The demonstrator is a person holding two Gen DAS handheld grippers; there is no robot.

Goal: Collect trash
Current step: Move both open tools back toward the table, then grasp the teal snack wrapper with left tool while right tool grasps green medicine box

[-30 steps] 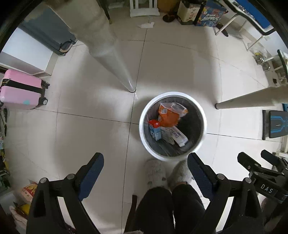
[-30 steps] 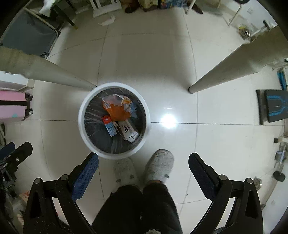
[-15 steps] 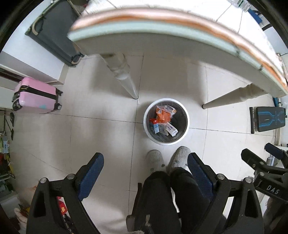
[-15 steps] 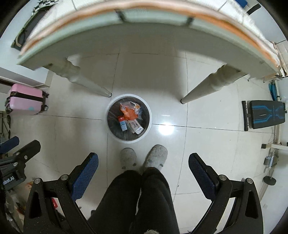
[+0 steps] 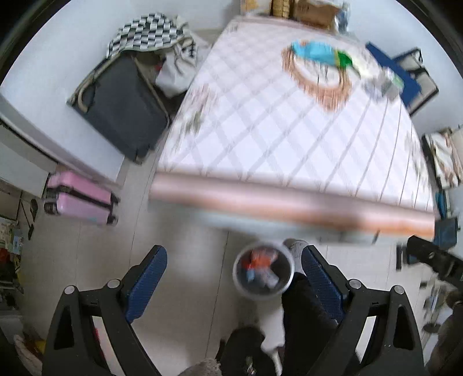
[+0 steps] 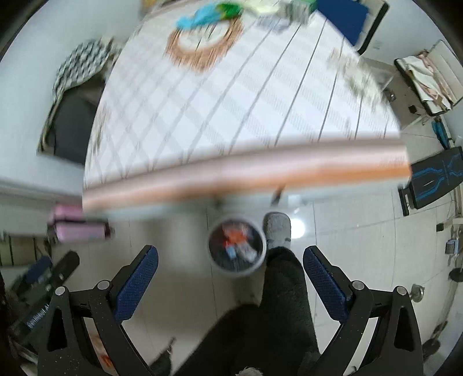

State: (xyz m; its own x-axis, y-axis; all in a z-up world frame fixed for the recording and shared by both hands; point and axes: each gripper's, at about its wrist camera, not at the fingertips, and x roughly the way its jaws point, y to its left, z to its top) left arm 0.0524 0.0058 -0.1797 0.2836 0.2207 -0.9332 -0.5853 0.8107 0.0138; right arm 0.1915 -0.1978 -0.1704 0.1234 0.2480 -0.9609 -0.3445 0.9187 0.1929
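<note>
A white trash bin stands on the floor below the table's near edge, with orange, red and blue wrappers inside; it also shows in the right wrist view. My left gripper is open and empty, high above the bin. My right gripper is open and empty, also high above the floor. On the far part of the checked table lie blurred blue and green wrappers, also in the right wrist view. Both views are motion-blurred.
A round woven mat lies on the table. A dark suitcase and a pink suitcase stand at the left. A blue chair is beyond the table. The person's legs and slippers are beside the bin.
Both grippers have risen from just above the bin to above table height. The tabletop has come into view and the bin looks much smaller. Both stay open.
</note>
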